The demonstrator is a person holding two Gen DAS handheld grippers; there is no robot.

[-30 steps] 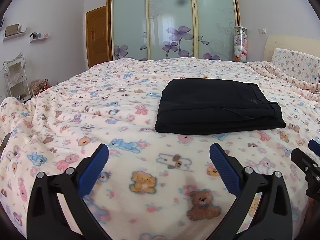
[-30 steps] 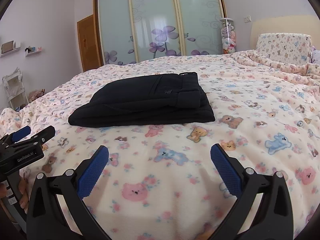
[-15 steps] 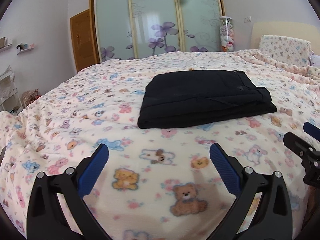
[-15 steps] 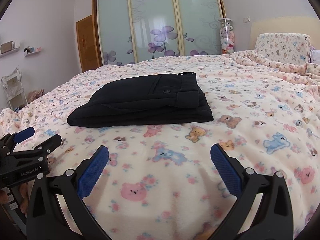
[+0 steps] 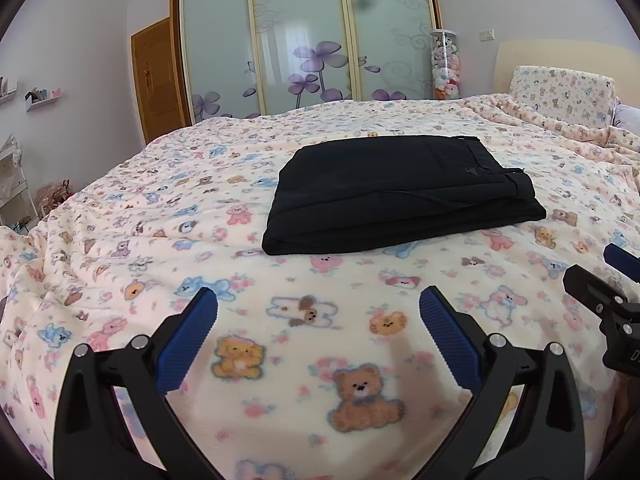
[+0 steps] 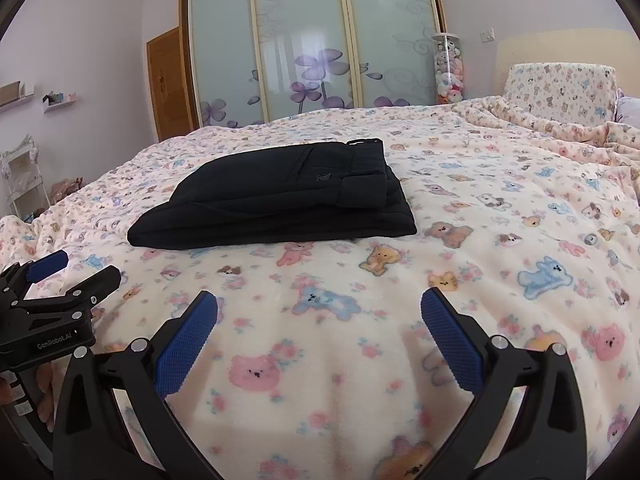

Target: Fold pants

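Black pants lie folded in a flat rectangular stack on the bear-print bed cover; they also show in the right wrist view. My left gripper is open and empty, held above the cover short of the pants. My right gripper is open and empty too, also short of the pants. The right gripper shows at the right edge of the left wrist view, and the left gripper at the left edge of the right wrist view.
A pillow and rumpled cover lie at the far right. Sliding wardrobe doors and a wooden door stand behind the bed. A tube of plush toys is by the wardrobe. A white rack stands left.
The left gripper's view has swung left and risen a little, so the pants sit more to the right. The right gripper has barely moved. Both stay open and empty.
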